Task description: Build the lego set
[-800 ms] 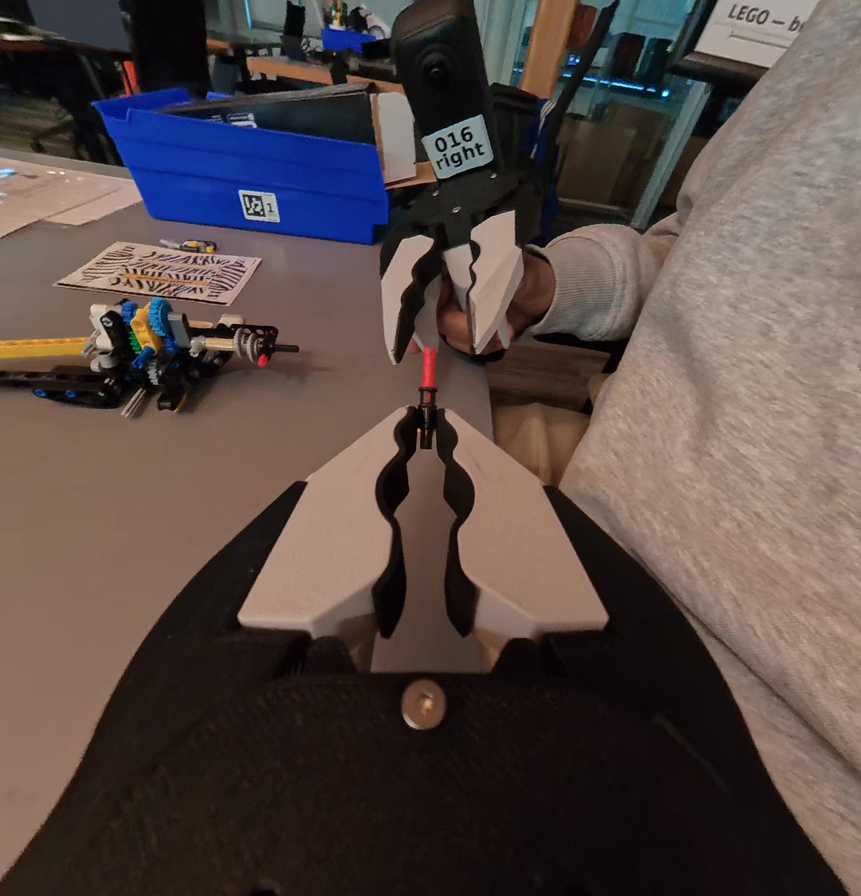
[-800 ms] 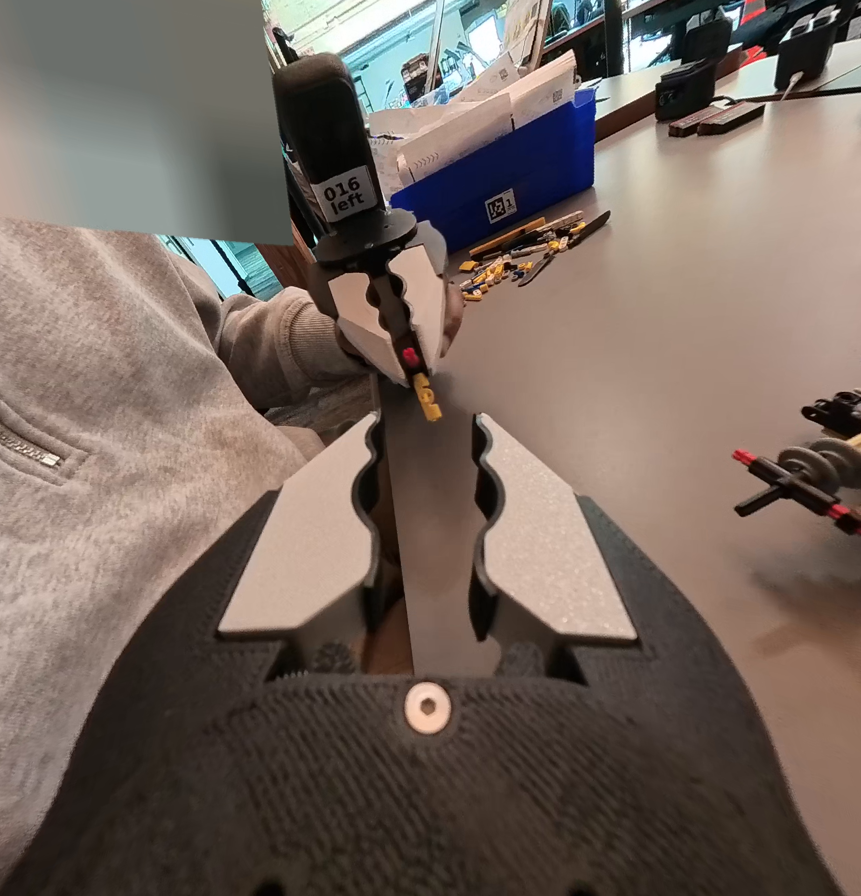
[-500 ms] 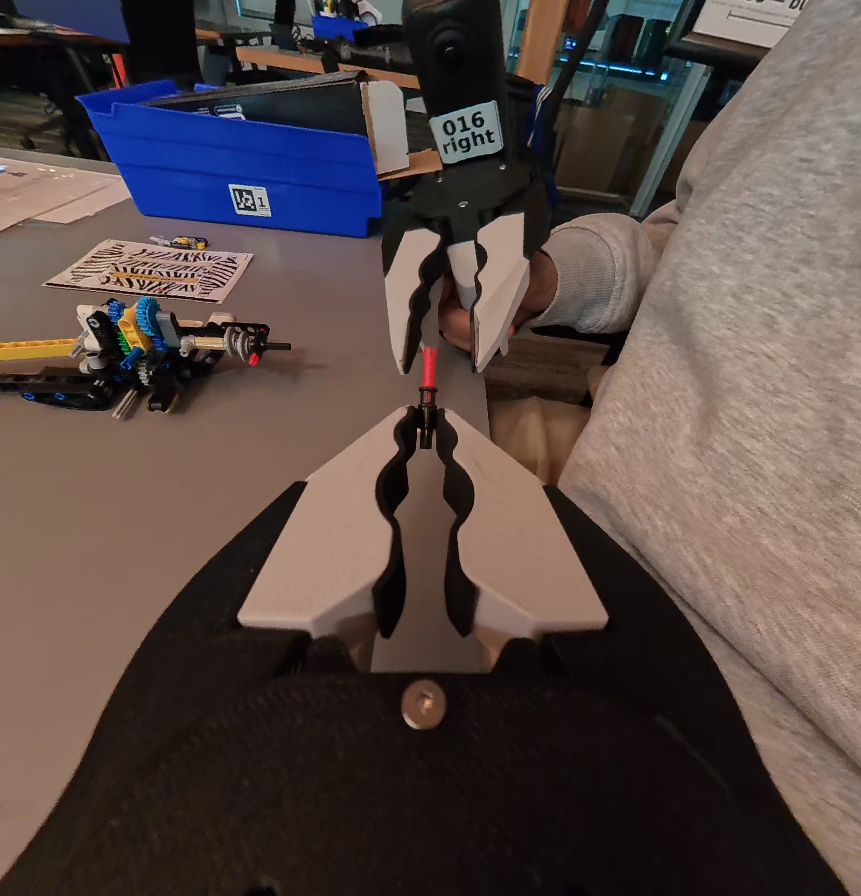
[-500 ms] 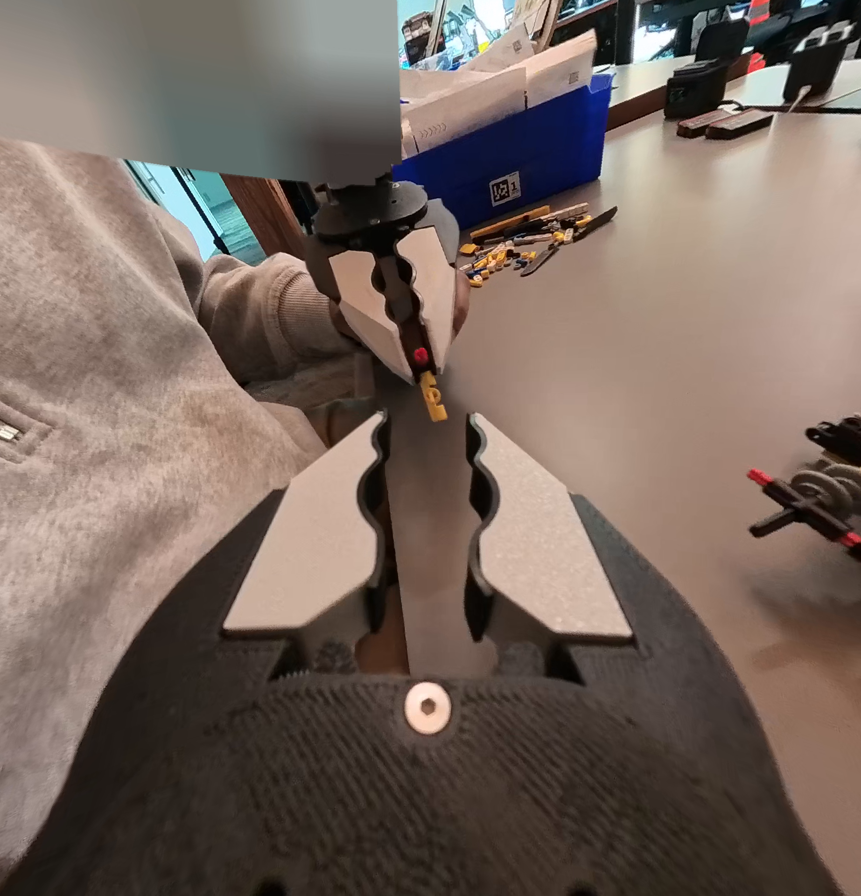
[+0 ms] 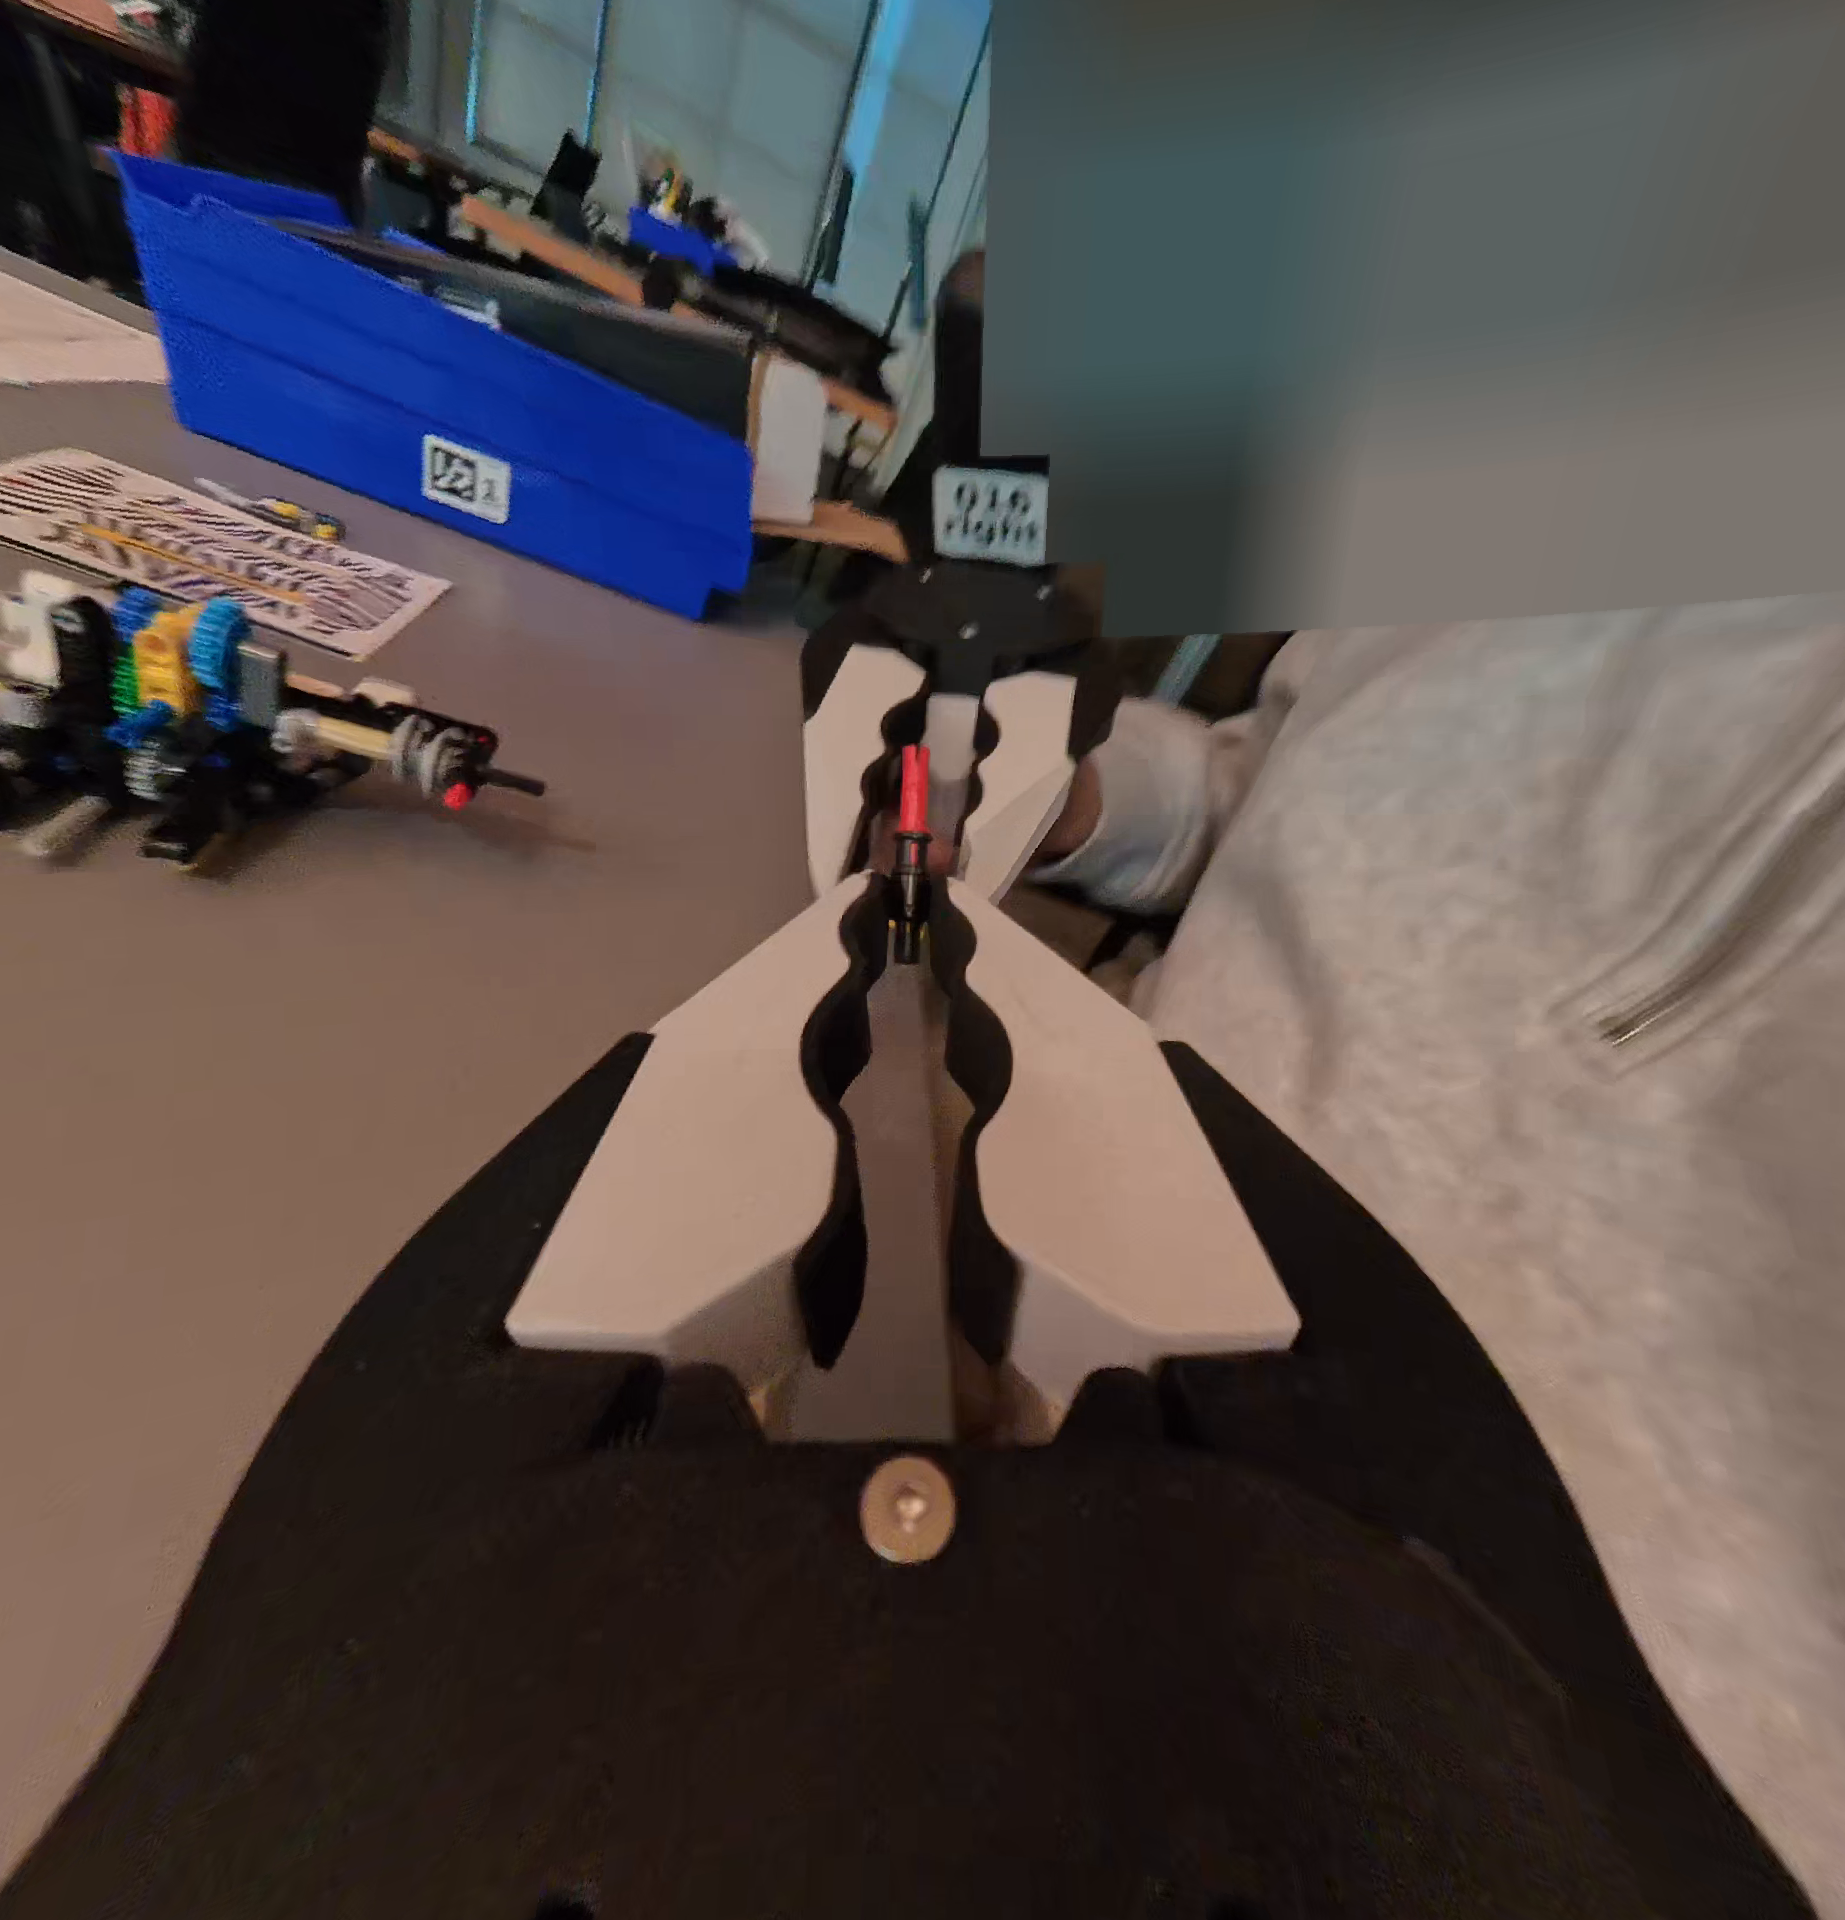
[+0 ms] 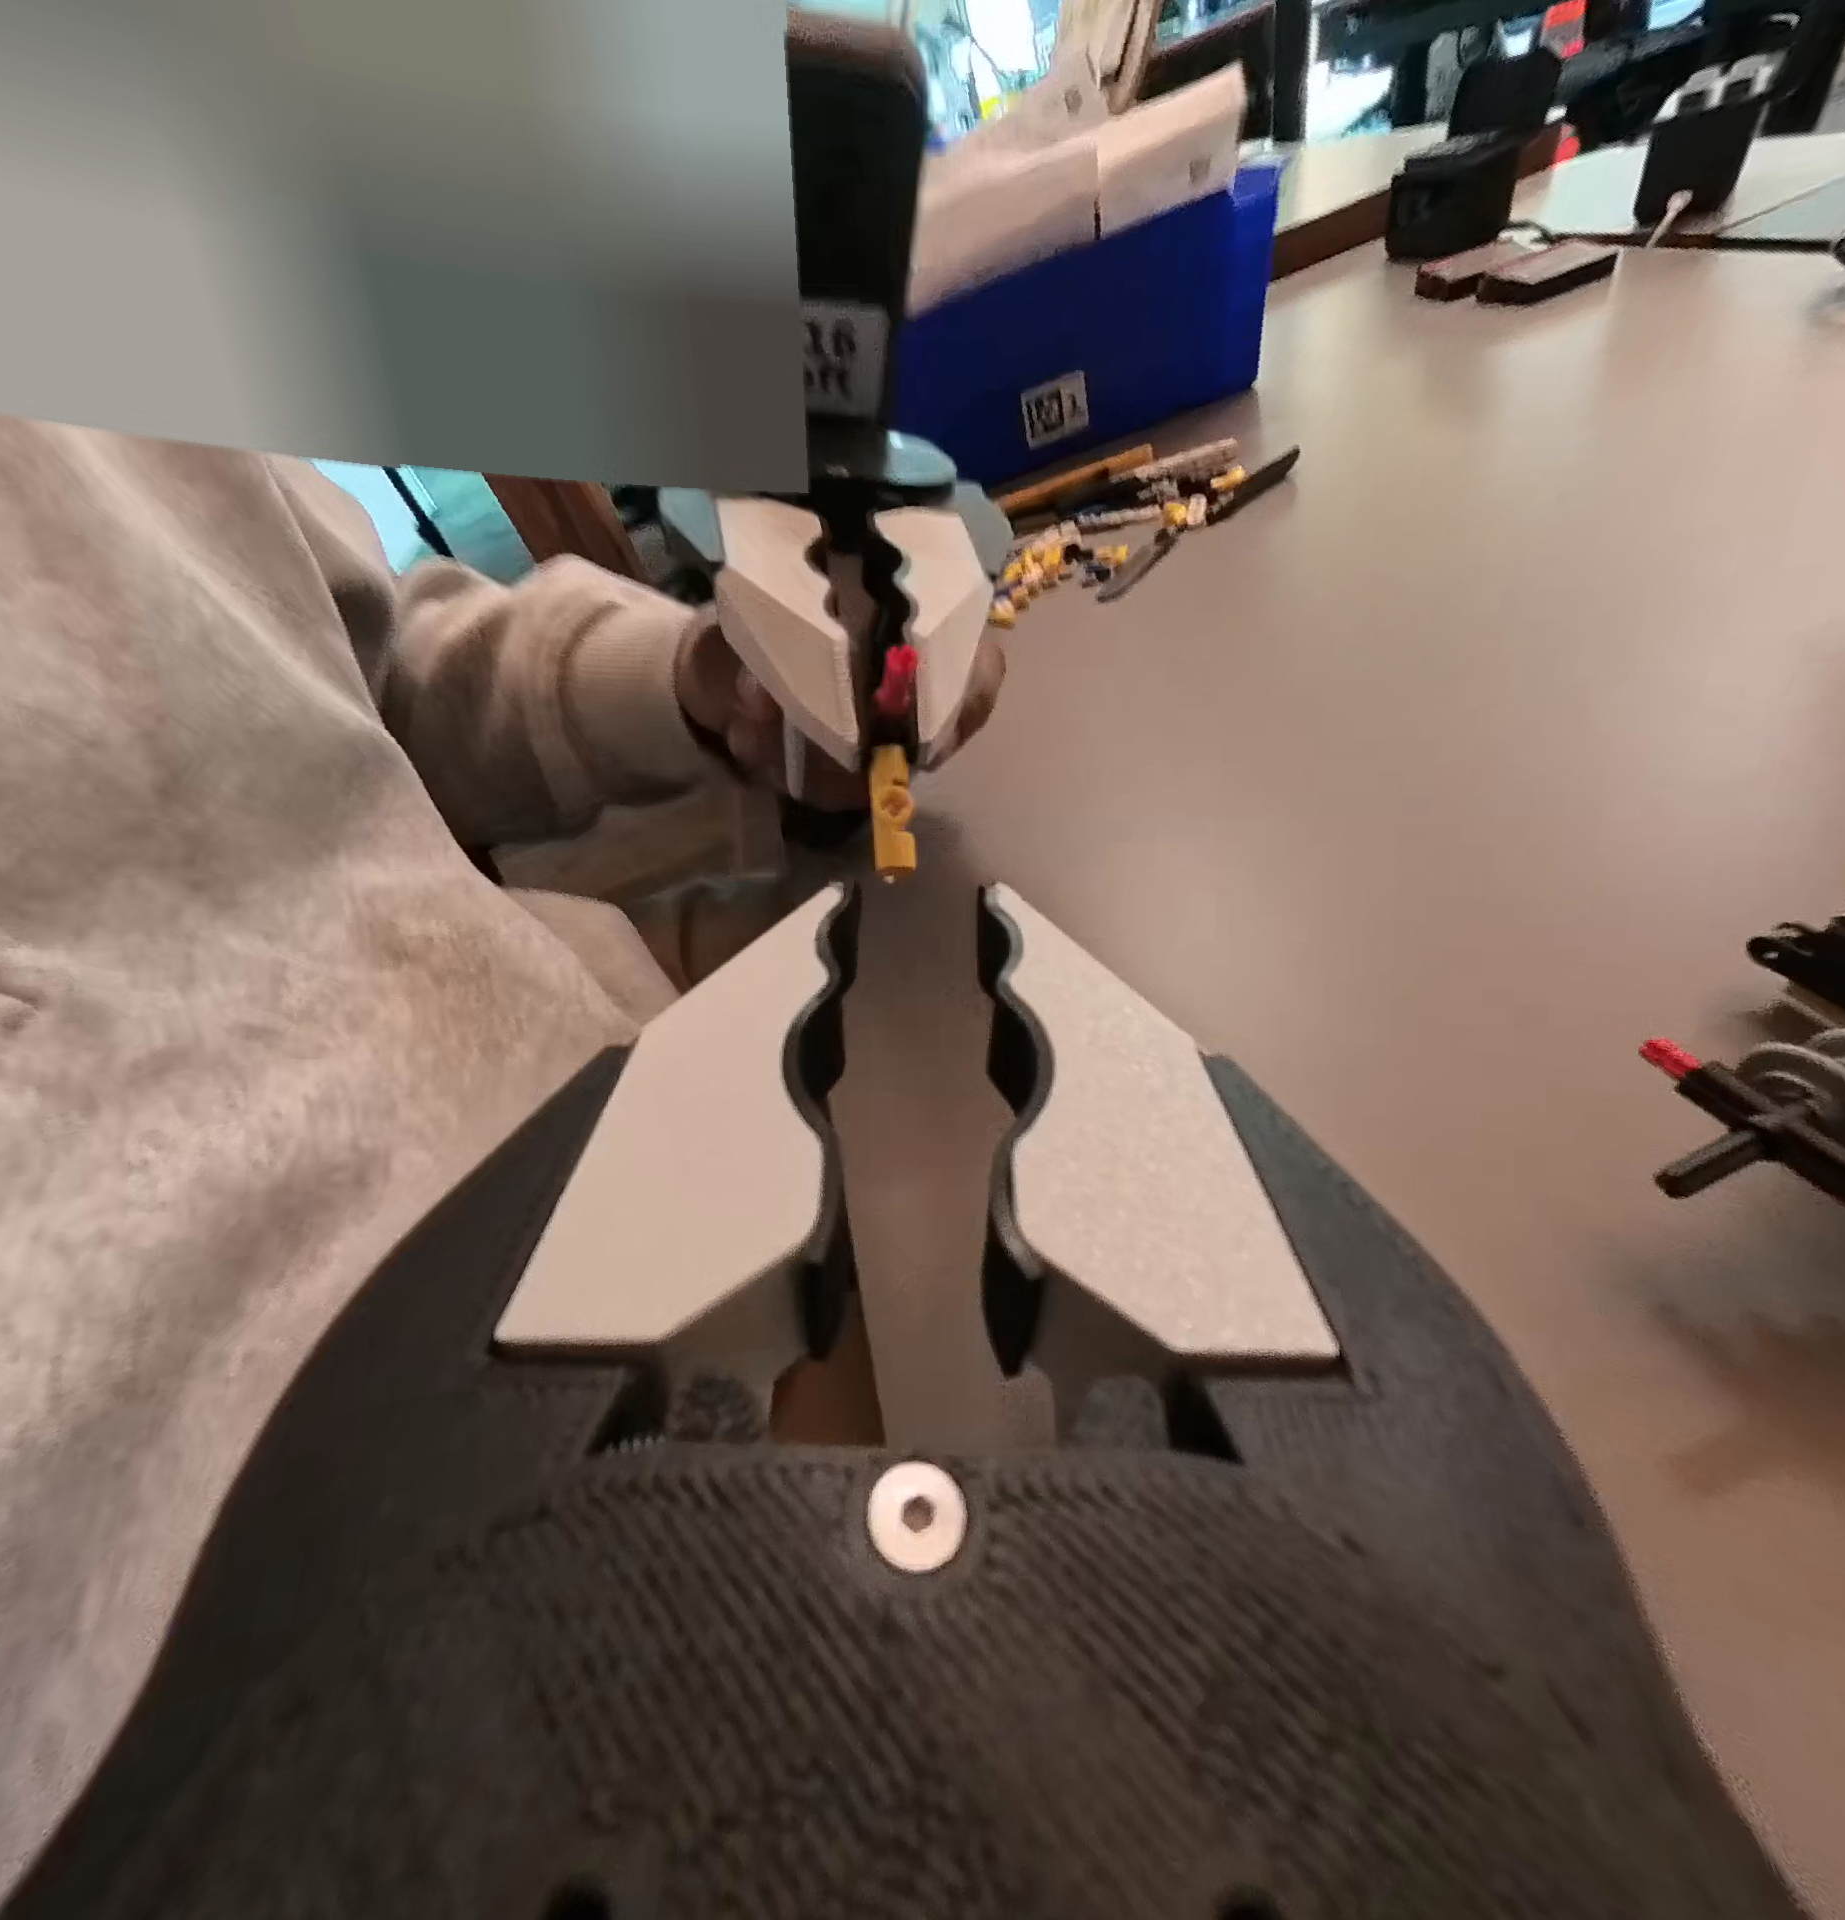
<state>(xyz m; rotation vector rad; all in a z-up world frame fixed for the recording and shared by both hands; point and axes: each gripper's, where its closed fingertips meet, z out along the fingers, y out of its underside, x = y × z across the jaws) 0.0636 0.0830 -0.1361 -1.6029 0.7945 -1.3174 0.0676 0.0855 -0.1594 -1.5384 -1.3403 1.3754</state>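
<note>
grey plastic fingers of the left gripper (image 5: 907, 914) are clamped on a small lego piece (image 5: 910, 831): a red pin on a black stub with a yellow connector (image 6: 890, 816) at its other end, held in the air above the near edge of the grey table (image 5: 274, 1039). compared with 0.8 s ago the two tools have drawn closer together; the right gripper (image 6: 913, 899) now faces the piece head on, its jaws apart with nothing between them, the yellow end just short of its tips. in the left wrist view the red pin now overlaps the right gripper's fingers, where before it stood below them.

white tags with dark writing sit on both handles, and a square printed marker is stuck on the blue bin (image 5: 430, 416); a striped sticker sheet (image 5: 201, 551) lies by it.

the part-built model (image 5: 191, 727), black with blue, yellow and green gears and a grey axle, lies on the table well apart from the grippers. loose yellow and black parts (image 6: 1126, 530) lie in front of the bin.
</note>
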